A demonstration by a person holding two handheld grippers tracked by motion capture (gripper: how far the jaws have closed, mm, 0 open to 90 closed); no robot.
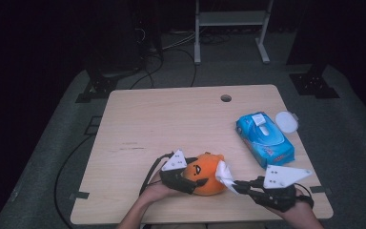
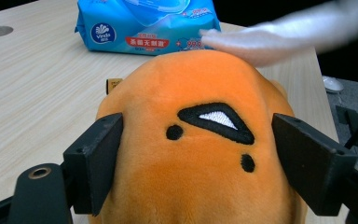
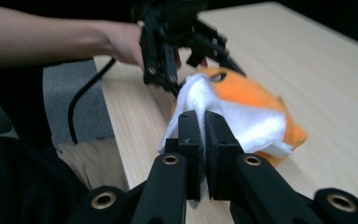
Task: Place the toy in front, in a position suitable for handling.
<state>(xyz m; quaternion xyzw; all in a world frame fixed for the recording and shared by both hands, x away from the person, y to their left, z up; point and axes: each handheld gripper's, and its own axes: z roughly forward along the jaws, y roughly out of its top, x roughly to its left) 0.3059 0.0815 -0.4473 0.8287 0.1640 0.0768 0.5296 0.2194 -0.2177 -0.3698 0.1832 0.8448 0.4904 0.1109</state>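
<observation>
Orange plush toy sits at the tabletop's near edge, clamped by the left tool, while the right tool, pinched on a white wipe, wipes it; next, probably another light stroke.

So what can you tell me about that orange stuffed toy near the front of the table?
The round orange plush toy looks soft and fuzzy, with a black stitched triangular mouth showing white inside and two black dots. It lies near the front edge of the pale wooden table. The left tool clasps its sides between black jaws, while the white wipe pinched in the right tool drapes over it.
</observation>
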